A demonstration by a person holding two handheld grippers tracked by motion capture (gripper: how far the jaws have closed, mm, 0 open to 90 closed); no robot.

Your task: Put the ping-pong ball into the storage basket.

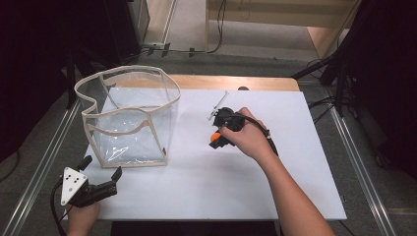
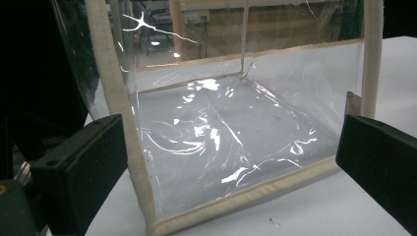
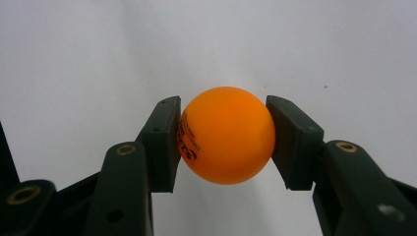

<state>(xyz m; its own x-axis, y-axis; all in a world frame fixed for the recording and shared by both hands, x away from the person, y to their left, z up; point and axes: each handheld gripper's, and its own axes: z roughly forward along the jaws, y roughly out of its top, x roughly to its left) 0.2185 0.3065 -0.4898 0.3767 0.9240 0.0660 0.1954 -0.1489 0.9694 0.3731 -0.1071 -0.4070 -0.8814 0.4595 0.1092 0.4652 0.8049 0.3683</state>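
Orange ping-pong ball (image 3: pixel 226 141) clamped squarely in right gripper (image 3: pixel 223 142), ready to lift; left gripper (image 2: pixel 231 162) gaping empty toward clear cream-trimmed bag (image 1: pixel 129 116) at ten o'clock.

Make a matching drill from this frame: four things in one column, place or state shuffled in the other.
Things:
1. orange ball
2. clear bag
3. left gripper
4. right gripper

Place or state:
A. jaws open, at the table's near left edge
B. stands open-topped on the white board's left part
C. pinched between two black jaws
D. held mid-board, shut on something

Pairs: 1-C, 2-B, 3-A, 4-D
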